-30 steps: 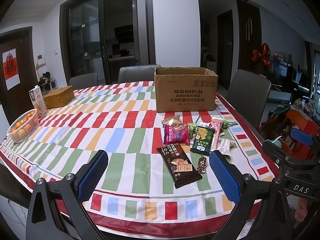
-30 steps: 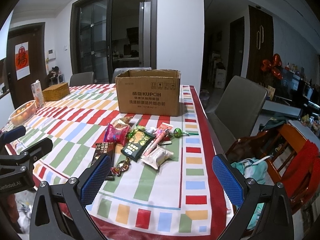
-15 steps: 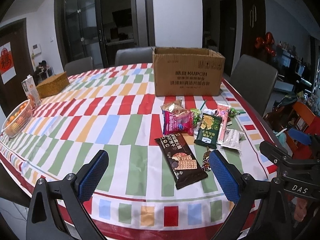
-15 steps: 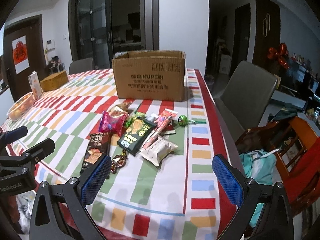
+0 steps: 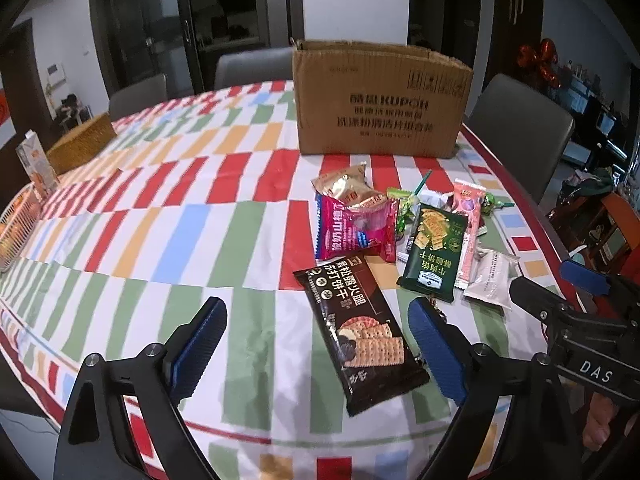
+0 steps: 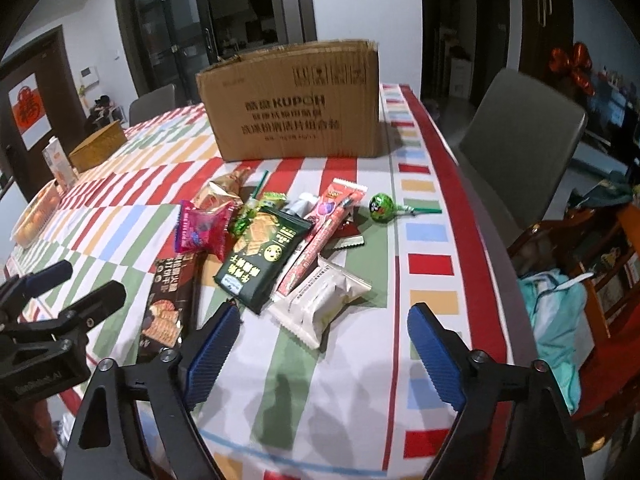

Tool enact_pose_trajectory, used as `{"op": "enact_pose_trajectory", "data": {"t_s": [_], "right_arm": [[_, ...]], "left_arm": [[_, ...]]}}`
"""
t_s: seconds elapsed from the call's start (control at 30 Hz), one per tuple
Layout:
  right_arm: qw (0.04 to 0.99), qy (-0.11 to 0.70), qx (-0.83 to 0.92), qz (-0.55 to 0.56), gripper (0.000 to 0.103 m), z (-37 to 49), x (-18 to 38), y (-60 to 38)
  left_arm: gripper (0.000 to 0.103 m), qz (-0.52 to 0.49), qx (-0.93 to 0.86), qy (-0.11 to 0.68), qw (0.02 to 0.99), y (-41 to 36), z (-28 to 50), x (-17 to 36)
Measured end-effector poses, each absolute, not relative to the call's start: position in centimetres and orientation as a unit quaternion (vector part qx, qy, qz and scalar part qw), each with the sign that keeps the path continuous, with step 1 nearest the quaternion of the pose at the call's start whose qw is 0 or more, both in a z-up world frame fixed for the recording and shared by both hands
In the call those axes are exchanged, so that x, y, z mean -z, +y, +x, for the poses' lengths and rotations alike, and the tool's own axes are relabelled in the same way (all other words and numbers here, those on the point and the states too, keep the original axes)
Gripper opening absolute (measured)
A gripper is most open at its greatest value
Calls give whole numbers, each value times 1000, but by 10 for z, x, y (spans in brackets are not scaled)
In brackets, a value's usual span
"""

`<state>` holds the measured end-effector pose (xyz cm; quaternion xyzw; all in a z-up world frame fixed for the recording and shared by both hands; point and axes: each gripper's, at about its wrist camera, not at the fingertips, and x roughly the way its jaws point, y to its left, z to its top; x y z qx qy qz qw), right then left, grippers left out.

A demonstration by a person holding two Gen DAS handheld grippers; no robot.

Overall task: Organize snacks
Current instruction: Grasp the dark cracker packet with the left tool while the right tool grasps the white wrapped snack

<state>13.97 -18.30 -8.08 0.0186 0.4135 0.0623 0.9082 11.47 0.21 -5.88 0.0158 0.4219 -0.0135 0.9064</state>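
Left wrist view first: the left gripper (image 5: 314, 344) hangs over the near edge of the striped tablecloth (image 5: 168, 240), jaws wide but closing, nothing pressed between the pads yet. The dark brown cracker pack (image 5: 360, 332) lies flat on the cloth in the gap, nearer the right-hand pad. That pack looks light, long and crinkly, with brittle crackers inside, so I'd judge a gentle pinch across its narrow width, near the middle, beats squeezing an end seam, which would likely slip.

Over to the right wrist view: the right gripper (image 6: 322, 346) is likewise wide and closing, empty, with the white pillow pack (image 6: 320, 304) lying just ahead of the jaws. Soft, puffy, glossy film there; it will probably squash and slide, so across the short side is the hold to take.

Further back sits the rest of the pile: green cracker pack (image 6: 266, 256), pink snack bag (image 6: 204, 232), a long red-and-pink stick pack (image 6: 320, 232) and a green lollipop (image 6: 380, 208) off to the right, all light things. Beyond them, at the far side, stands the open cardboard box (image 6: 296, 120), the likely home for the lot. The lollipop's thin stick looks the fiddliest grab.
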Motion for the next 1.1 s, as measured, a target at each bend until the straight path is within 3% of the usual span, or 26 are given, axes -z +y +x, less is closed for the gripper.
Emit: {"op": "enact_pose_trajectory", "data": {"t_s": [0.6,1.1], "right_arm": [[876,474,-76,44,56,183,111,-182],[869,486,-88,32,37,190,116,-177]], "left_arm": [[80,20,32,484,874,-14,162,99],[57,9,47,504,862,-15,171,112]]}}
